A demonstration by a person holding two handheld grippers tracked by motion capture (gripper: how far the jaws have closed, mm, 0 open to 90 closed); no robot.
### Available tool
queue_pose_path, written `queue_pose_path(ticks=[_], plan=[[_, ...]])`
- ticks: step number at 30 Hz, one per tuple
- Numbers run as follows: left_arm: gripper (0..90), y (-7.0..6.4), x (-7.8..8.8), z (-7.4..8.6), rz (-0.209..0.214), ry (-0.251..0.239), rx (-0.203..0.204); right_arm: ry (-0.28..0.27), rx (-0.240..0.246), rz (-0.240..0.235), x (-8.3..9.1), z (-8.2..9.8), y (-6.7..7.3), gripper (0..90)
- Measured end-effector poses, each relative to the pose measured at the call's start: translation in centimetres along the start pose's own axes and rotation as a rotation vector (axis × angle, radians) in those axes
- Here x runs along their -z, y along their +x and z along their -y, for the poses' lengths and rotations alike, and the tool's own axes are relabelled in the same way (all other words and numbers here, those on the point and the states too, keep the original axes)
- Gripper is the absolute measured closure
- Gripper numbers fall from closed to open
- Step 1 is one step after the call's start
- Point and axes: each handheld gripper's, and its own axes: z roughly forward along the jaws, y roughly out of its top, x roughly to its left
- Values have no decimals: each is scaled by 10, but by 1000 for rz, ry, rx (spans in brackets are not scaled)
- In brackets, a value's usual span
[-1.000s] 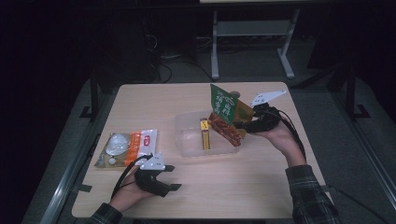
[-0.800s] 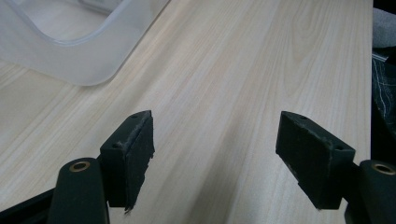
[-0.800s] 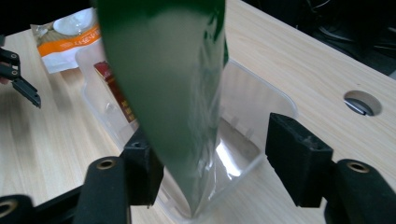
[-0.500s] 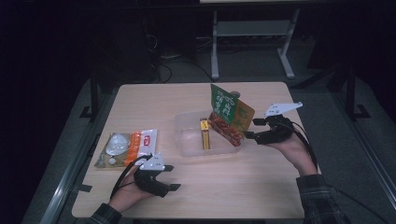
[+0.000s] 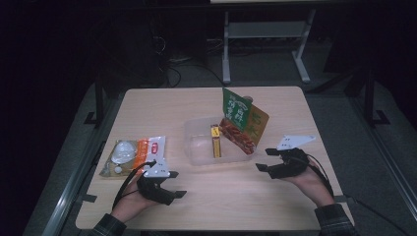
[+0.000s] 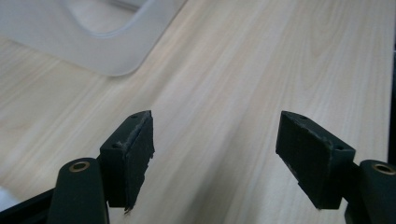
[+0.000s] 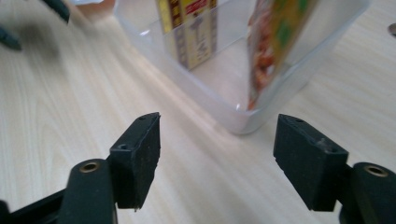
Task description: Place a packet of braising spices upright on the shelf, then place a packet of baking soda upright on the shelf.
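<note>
A green-and-orange snack bag (image 5: 243, 120) leans upright against the right wall of the clear plastic bin (image 5: 196, 147) at the tabletop's centre, beside a yellow box (image 5: 215, 141) already packed. The right gripper (image 5: 264, 159), its jaws just opened and empty, sits near the right edge. The left gripper (image 5: 169, 189), jaws apart, waits at the front edge; two flat packets (image 5: 133, 155) near the left edge appear left to pack.

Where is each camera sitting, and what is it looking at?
High view: above the person's side, looking forward and down at the table; shows forearms, left gripper, right gripper.
Left gripper view: rides the left gripper, looks along its open jaws.
Right gripper view: rides the right gripper, jaws just opening, nothing between them.
Shared: all see the clear tub.
</note>
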Motion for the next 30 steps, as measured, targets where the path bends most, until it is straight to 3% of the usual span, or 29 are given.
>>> queue_pose_path(ticks=[3,7,9,15,19,24,28,30], plan=[[275,8,11,1,-45,-1,0,6,9,-14,-1,9,8,297],[309,22,27,6,-101,-26,45,16,-2,-20,-2,22,14,286],[363,31,38,8,-149,-28,55,19,-7,-18,-3,27,17,284],[679,64,63,16,-308,4,109,52,-5,-30,-7,38,24,282],[891,91,75,21,-373,9,187,55,7,-34,-9,37,25,282],[898,125,82,26,-435,11,264,62,2,-38,-12,37,26,282],[898,154,81,29,-490,42,287,64,0,-43,-14,37,26,282],[898,168,79,31,-493,61,301,65,-1,-40,-15,38,26,278]])
